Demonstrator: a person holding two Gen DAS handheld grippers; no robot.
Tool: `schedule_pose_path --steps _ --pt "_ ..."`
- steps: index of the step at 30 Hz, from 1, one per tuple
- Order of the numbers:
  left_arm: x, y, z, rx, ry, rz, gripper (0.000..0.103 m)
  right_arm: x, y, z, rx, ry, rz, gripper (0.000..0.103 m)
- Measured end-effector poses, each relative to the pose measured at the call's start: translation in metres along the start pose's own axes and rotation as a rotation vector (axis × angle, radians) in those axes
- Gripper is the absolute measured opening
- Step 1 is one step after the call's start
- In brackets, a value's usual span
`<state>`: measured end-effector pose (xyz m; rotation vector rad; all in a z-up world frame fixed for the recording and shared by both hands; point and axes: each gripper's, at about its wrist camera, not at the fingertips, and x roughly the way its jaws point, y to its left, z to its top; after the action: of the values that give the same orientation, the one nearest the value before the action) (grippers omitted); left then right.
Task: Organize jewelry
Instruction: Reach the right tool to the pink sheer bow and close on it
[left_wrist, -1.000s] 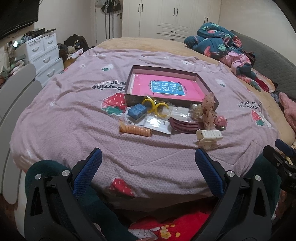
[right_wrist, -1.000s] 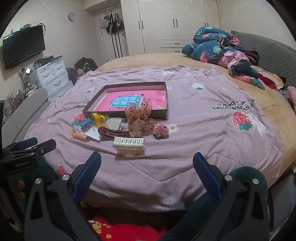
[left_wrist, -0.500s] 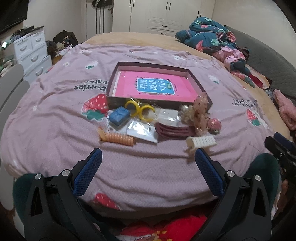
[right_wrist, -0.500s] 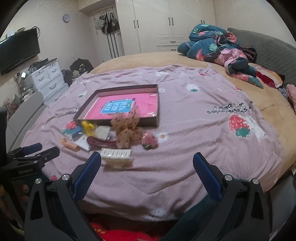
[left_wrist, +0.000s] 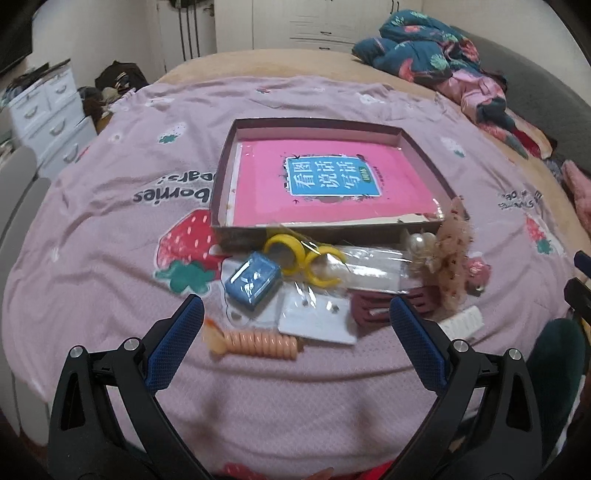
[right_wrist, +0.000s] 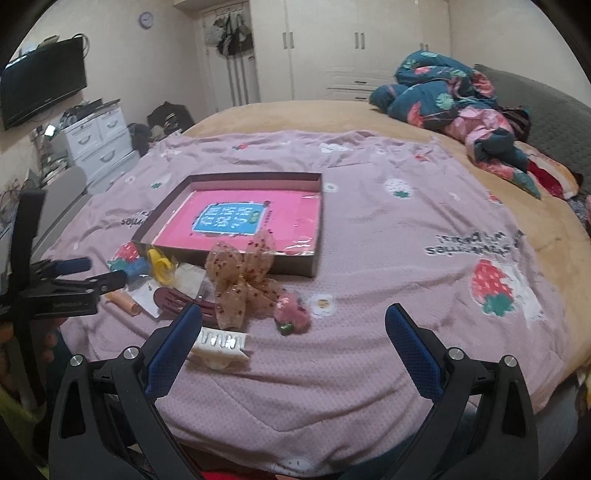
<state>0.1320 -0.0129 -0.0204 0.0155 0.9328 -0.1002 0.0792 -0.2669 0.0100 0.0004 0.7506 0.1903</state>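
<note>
The left gripper (left_wrist: 295, 325) is hovering with its jaws spread wide and nothing between them, low in the left wrist frame, just over the heap of accessories lying before the shallow box (left_wrist: 424, 162) in the middle of the frame. The right gripper (right_wrist: 293, 328) is also gaping wide and carrying nothing, at the bottom of its own frame. The peach spiral hair tie (left_wrist: 258, 345) is lying nearest to the left fingers; it looks light, springy and a little slippery, so taking it across its middle coils seems safest. The blue small box (left_wrist: 252, 279) looks stiff and easy to pinch by its sides. The white claw clip (right_wrist: 219, 345) looks rigid but brittle, and better held on its body than on its teeth. The dotted fabric bow (right_wrist: 242, 282) looks soft and light; its centre knot is probably giving the best hold. The yellow rings (left_wrist: 303, 260) in clear wrapping may be slipping under the pads.
</note>
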Motion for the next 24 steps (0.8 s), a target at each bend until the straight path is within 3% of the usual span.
schedule_pose_path --steps 4,14,18,24 --pt "0.024 0.006 0.008 0.011 0.053 -0.064 0.094 0.021 0.005 0.005 -0.023 0.037 0.023 0.099" --pt "0.060 0.008 0.017 0.047 0.097 -0.058 0.094 0.080 0.020 0.017 -0.077 0.138 0.112 0.099" --pt "0.063 0.010 0.018 0.064 0.091 -0.077 0.086 0.101 0.025 0.024 -0.073 0.164 0.157 0.097" --pt "0.069 0.001 0.024 0.108 0.077 -0.098 0.080 0.125 0.028 0.029 -0.066 0.201 0.208 0.072"
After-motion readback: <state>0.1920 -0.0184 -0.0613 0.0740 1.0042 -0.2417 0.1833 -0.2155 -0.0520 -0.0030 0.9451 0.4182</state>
